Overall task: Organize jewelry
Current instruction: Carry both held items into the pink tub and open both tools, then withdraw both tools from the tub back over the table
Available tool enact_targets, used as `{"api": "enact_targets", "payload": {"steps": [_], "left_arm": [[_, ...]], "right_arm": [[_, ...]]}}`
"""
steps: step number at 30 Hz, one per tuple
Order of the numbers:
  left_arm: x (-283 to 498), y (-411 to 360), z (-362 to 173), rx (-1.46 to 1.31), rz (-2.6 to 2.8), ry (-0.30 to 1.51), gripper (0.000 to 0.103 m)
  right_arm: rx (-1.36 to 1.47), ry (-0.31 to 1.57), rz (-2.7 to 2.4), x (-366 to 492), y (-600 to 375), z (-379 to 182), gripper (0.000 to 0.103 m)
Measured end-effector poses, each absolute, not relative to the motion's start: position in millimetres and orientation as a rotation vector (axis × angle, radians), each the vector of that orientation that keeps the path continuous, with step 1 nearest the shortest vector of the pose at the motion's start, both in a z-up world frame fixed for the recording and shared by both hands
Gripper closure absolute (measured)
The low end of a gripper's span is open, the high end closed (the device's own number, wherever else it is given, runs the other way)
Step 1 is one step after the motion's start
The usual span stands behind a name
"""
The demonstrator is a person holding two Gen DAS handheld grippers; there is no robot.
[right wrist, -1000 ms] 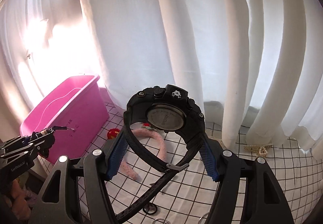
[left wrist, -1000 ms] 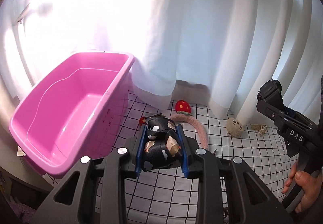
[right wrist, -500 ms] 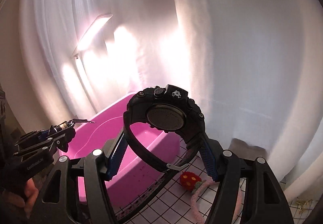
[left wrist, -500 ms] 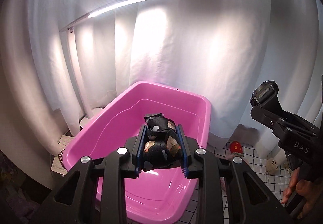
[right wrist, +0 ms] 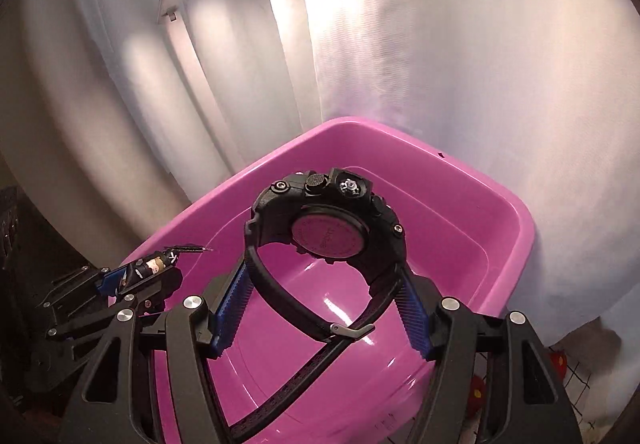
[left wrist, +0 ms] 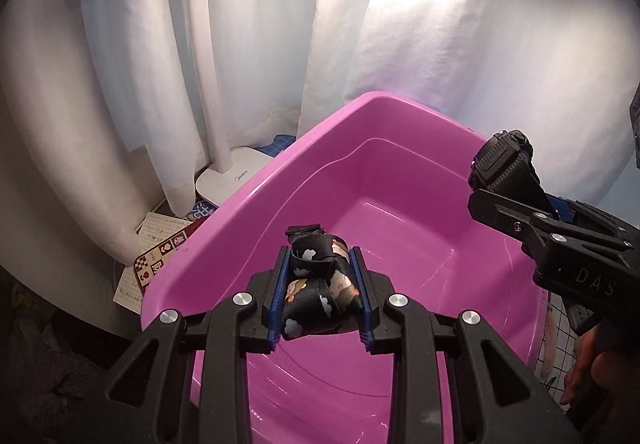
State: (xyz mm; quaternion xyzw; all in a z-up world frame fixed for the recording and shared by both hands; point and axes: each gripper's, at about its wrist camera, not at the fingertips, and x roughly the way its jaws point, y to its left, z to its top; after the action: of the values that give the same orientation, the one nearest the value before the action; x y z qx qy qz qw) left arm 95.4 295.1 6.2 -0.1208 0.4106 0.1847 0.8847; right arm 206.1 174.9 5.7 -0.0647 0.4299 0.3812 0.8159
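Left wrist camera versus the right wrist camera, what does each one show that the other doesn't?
Only the left wrist view shows the white lamp base, the papers beside the pink tub, and a hand. Only the right wrist view shows the black watch caseback and buckle. Both show the tub, the white curtain, the left gripper clamping a black patterned fabric piece, and the right gripper holding the watch.
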Motion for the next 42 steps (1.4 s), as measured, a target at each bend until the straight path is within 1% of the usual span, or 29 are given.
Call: {"api": "enact_targets", "payload": {"steps": [10, 20, 22, 24, 25, 27, 28, 30, 32, 35, 42], "left_arm": [[110.1, 310.1, -29.8, -0.339, 0.388, 1.035, 0.074], [114.4, 315.2, -37.3, -0.355, 0.391, 1.089, 0.073], [115.1, 316.0, -39.0, -0.354, 0.394, 1.102, 0.069], [115.2, 317.4, -40.8, -0.353, 0.401, 1.118, 0.059], [114.7, 316.0, -40.0, -0.346, 0.397, 1.116, 0.057], [114.9, 310.8, -36.9, -0.311, 0.394, 1.108, 0.040], [114.4, 308.5, -35.2, -0.298, 0.394, 1.101, 0.036], [112.4, 306.8, -31.8, -0.299, 0.405, 1.089, 0.017], [109.3, 310.5, -31.4, -0.332, 0.405, 1.084, 0.016], [106.8, 312.4, -31.2, -0.328, 0.417, 1.087, 0.016], [101.2, 311.6, -26.5, -0.322, 0.418, 1.074, 0.016]], "right_arm": [[-0.196, 1.165, 0.790, 232.9, 204.2, -42.2, 0.039], [-0.220, 1.235, 0.731, 247.7, 211.4, -59.7, 0.039], [-0.222, 1.239, 0.727, 250.1, 213.7, -61.4, 0.039], [-0.216, 1.259, 0.733, 252.4, 217.3, -63.2, 0.038], [-0.219, 1.273, 0.732, 256.7, 224.4, -62.1, 0.038], [-0.234, 1.287, 0.733, 256.1, 226.1, -65.1, 0.038], [-0.239, 1.287, 0.732, 255.8, 226.8, -65.3, 0.038], [-0.241, 1.282, 0.731, 255.9, 227.4, -64.6, 0.038], [-0.247, 1.284, 0.730, 257.7, 232.3, -65.5, 0.036], [-0.249, 1.262, 0.744, 252.1, 231.8, -69.3, 0.026], [-0.268, 1.245, 0.733, 247.7, 237.5, -63.2, 0.024]]}}
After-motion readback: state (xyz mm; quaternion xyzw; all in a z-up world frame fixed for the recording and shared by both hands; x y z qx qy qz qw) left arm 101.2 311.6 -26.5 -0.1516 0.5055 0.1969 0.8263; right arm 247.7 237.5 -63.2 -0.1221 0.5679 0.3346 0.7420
